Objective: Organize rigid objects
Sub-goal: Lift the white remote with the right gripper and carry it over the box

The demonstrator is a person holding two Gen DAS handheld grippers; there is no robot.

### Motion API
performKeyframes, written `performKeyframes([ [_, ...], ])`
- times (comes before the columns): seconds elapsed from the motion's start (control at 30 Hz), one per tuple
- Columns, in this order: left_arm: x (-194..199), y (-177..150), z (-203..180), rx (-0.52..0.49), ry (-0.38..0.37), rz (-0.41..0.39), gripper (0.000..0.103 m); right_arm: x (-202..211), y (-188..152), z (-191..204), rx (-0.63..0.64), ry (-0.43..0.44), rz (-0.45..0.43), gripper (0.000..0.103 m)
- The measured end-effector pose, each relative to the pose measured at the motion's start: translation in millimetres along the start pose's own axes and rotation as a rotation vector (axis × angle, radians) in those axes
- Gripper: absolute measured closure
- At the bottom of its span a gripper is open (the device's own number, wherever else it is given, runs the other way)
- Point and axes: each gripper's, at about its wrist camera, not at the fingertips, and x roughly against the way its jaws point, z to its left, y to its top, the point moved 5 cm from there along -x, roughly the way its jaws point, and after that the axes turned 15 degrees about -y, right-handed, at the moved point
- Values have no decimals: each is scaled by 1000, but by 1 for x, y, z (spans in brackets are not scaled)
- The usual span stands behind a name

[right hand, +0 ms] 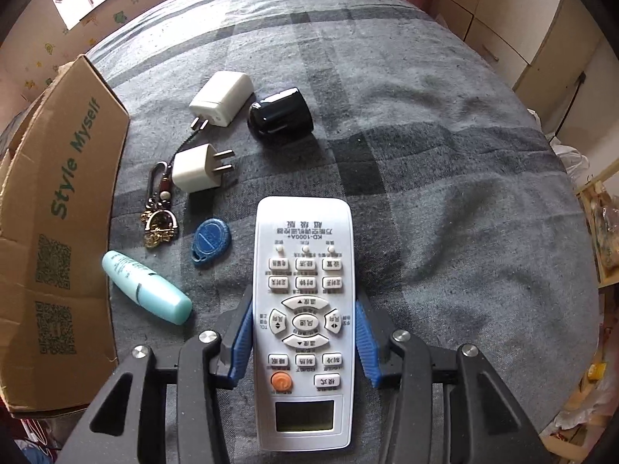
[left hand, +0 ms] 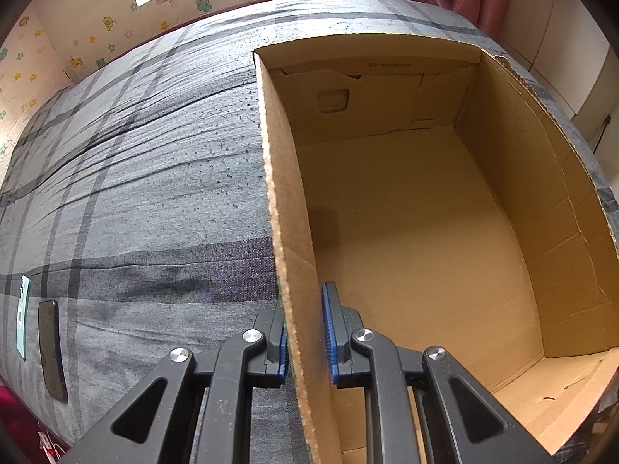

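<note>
Remote control (right hand: 303,309), white with grey buttons and one orange button, lies lengthwise between the blue pads of the right hand-held gripper (right hand: 304,332); both pads press its long edges, so it is grasped. It sits near centre in the right wrist view, above the grey plaid bedspread (right hand: 425,154); whether it is lifted clear of the cloth cannot be told.

Left of the remote, on the bedspread: blue oval key fob (right hand: 209,241) just beside it; teal tube (right hand: 145,286) lying on its side, nearer and further left; brass keychain (right hand: 158,208) with a carabiner, beyond the tube. Farther off: small white plug adapter (right hand: 195,168), prongs pointing right; larger white charger (right hand: 222,98), prongs toward the keychain; glossy black rounded object (right hand: 280,114) just right of that charger.

Cardboard box (right hand: 58,232) stands at the left edge, green lettering "Style Myself" and two QR codes on its outer wall.

Left wrist view: left hand-held gripper (left hand: 305,338) is clenched on the box's left wall (left hand: 288,232), one pad outside, one inside. Box interior (left hand: 425,232) shows bare brown cardboard. Far left on the bedspread, a dark phone (left hand: 52,350) lies beside a pale green flat item (left hand: 23,317).
</note>
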Motion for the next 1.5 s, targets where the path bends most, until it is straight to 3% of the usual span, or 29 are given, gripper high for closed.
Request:
performKeyframes([
  [0.6,0,0,-2,-2,2,1,87,54,12,21,49,-23,-42,54],
  [1.13,0,0,-1,-4,3,2,87,103,38,37,85,15,-91,54],
  [1.5,0,0,-1,-6,4,3,87,144,57,70,138,62,-141,54],
])
